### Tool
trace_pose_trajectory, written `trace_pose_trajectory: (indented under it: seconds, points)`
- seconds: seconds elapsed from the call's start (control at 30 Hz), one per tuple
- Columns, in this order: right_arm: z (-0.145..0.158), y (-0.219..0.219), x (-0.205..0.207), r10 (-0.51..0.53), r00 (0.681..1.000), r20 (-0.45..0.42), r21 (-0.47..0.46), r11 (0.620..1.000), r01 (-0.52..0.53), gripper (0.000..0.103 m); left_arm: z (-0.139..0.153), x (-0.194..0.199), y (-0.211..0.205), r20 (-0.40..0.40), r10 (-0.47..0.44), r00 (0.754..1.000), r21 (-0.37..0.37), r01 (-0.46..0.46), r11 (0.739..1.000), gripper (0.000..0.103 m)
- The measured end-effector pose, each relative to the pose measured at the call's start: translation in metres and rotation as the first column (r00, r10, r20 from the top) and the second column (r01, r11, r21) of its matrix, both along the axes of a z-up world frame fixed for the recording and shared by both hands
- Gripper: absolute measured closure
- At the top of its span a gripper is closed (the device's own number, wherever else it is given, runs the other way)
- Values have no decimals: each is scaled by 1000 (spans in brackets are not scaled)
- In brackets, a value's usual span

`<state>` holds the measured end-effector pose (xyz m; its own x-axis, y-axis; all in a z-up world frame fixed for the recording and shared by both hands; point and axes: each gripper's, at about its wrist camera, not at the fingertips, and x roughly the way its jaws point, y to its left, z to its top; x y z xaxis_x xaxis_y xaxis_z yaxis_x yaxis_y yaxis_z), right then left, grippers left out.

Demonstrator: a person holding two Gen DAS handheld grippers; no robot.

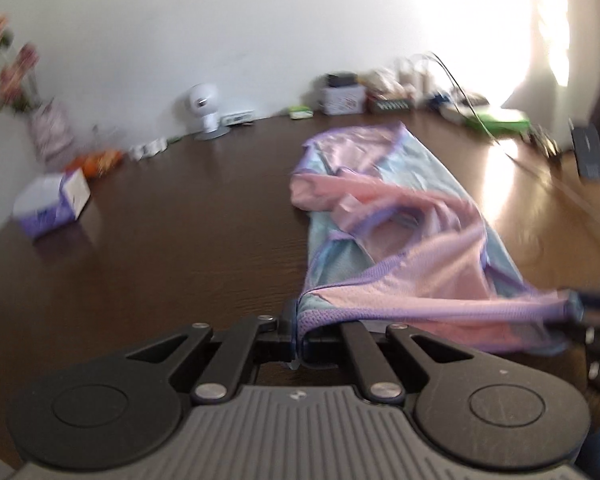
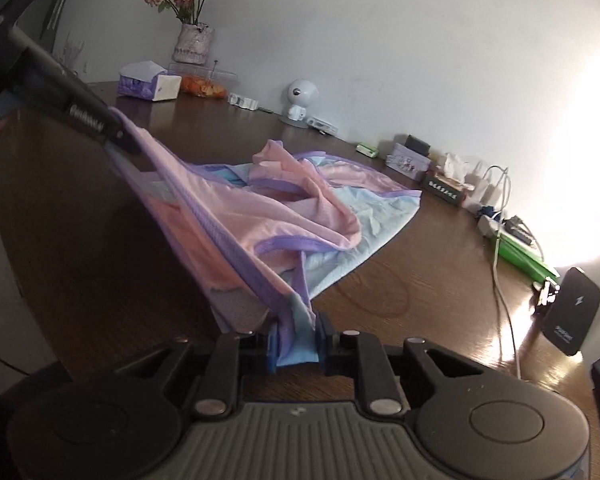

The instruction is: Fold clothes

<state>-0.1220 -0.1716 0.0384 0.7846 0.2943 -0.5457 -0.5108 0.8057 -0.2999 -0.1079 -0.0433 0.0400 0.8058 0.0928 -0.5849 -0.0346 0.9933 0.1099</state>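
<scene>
A pink, light-blue and purple-trimmed mesh garment (image 1: 384, 200) lies partly on the dark wooden table (image 1: 160, 240); its near edge is lifted and stretched between both grippers. My left gripper (image 1: 300, 334) is shut on one corner of its purple hem. My right gripper (image 2: 298, 346) is shut on the other corner, where blue and purple cloth bunch between the pads. The right gripper also shows at the right edge of the left wrist view (image 1: 576, 308), and the left gripper at the upper left of the right wrist view (image 2: 116, 134). The garment (image 2: 284, 208) sags to the table beyond.
Along the wall stand a tissue box (image 1: 54, 202), a vase of flowers (image 2: 192, 42), a small white round camera (image 2: 300, 98), tins and boxes (image 2: 408, 160), cables and chargers (image 2: 496, 208), a green item (image 1: 500, 118). A black power bank (image 2: 572, 312) stands at the right.
</scene>
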Motion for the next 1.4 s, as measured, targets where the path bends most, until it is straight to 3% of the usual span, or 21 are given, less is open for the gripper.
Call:
trace_pose_trajectory:
  seconds: [0.03,0.13,0.3,0.4,0.5,0.53,0.57,0.6,0.63,0.67,0.8,0.87,0.97,1.03,1.1,1.17,1.27,1.4]
  points:
    - [0,1,-1,-11,1000,6,-10,1000,11,86,0,-2,2,14,16,1000,-21,-16,1000,100]
    - [2,8,-10,-42,995,92,-105,993,52,67,2,-8,1,51,25,998,-49,-23,999,100]
    - [32,7,-33,-116,959,259,-131,979,154,71,14,-27,-3,129,-11,992,-33,15,999,100]
    - [48,4,-43,-140,947,291,-142,972,187,79,21,-43,-10,172,-44,984,-43,52,998,100]
    - [68,-4,-57,-188,913,361,-77,970,230,82,25,-53,-17,201,-85,976,-26,93,995,100]
    - [72,-9,-55,-209,915,344,-31,972,234,82,22,-48,-13,186,-85,979,-44,94,995,100]
    - [71,-14,-46,-204,938,279,-23,975,219,82,20,-40,-8,166,-82,983,-67,95,993,100]
    - [70,-19,-37,-196,958,210,-16,979,204,86,17,-33,-2,146,-81,986,-91,95,991,100]
    - [64,-25,-24,-159,980,119,-13,987,161,103,22,-15,2,135,-93,986,-89,106,990,100]
    - [61,-31,-14,-119,992,49,6,993,119,103,31,8,5,128,-112,985,-76,123,990,100]
    - [76,-29,43,-53,998,16,17,998,53,103,66,102,19,97,-188,977,-21,191,981,100]
    - [100,-20,104,-69,997,33,16,998,69,103,83,148,26,80,-225,971,5,225,974,101]
    - [148,3,197,-90,985,145,-33,995,96,103,146,223,38,99,-245,965,85,237,968,100]
    - [197,14,242,-119,970,213,-34,991,129,103,193,263,43,116,-259,959,143,242,960,100]
    - [253,21,277,-136,955,263,-13,989,145,103,245,279,44,154,-266,952,191,235,953,100]
    - [307,24,285,-135,929,344,17,990,138,103,297,279,45,229,-253,940,213,206,955,100]
    - [363,23,267,-132,876,464,37,991,130,103,351,250,38,349,-274,896,291,174,941,100]
    - [397,11,225,-105,827,553,55,994,89,103,364,199,31,385,-321,865,347,187,919,98]
